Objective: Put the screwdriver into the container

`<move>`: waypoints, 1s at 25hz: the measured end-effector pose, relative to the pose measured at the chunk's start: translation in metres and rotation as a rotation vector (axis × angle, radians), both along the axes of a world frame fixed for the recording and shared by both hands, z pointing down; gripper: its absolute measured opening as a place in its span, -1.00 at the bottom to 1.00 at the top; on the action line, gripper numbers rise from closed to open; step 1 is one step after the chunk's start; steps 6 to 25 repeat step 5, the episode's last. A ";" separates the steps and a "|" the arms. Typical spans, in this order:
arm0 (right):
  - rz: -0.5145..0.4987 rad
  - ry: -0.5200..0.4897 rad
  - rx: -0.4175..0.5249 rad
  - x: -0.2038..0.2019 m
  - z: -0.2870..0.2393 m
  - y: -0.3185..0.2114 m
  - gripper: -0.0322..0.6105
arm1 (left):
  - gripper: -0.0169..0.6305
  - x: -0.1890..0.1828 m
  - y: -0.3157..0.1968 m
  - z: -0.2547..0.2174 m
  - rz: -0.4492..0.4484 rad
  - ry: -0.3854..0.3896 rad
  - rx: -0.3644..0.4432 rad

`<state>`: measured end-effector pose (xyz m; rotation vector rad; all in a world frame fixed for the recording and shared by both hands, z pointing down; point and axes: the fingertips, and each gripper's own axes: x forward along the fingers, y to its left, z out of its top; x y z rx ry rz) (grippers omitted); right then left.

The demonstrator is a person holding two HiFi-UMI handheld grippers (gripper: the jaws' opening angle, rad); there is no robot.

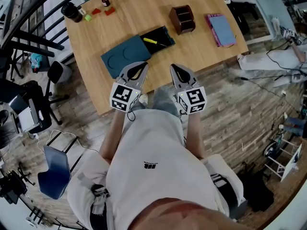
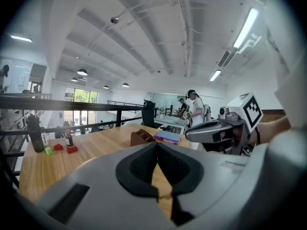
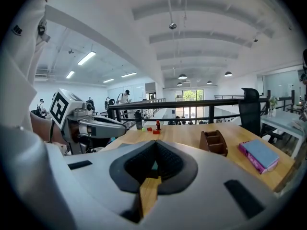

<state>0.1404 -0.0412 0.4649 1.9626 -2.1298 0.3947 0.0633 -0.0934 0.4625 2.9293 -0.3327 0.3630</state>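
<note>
The yellow-handled screwdriver (image 1: pixel 151 41) lies on a dark open case (image 1: pixel 162 35) in the middle of the wooden table (image 1: pixel 144 13); a teal lid-like panel (image 1: pixel 125 55) lies beside the case. A brown compartment holder (image 1: pixel 182 19) stands to the right of the case, and it also shows in the gripper views (image 2: pixel 142 137) (image 3: pixel 214 142). Both grippers hover at the table's near edge, short of the case. My left gripper (image 1: pixel 140 64) (image 2: pixel 157 143) is shut with nothing in it. My right gripper (image 1: pixel 173 67) (image 3: pixel 156 143) is also shut and empty.
A purple book (image 1: pixel 220 30) lies at the table's right. A black bottle (image 1: pixel 72 12), red blocks (image 1: pixel 110 11) and a green block (image 1: pixel 88 17) sit at the far left corner. Chairs and a railing stand left of the table, and people stand far behind.
</note>
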 end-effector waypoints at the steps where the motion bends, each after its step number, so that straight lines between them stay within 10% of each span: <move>1: -0.002 0.001 0.002 0.001 -0.001 -0.001 -0.91 | -0.91 0.001 0.000 -0.001 -0.001 0.001 0.001; 25: -0.016 0.006 0.010 0.002 -0.004 -0.006 -0.91 | -0.91 0.004 -0.003 -0.002 -0.004 0.006 0.001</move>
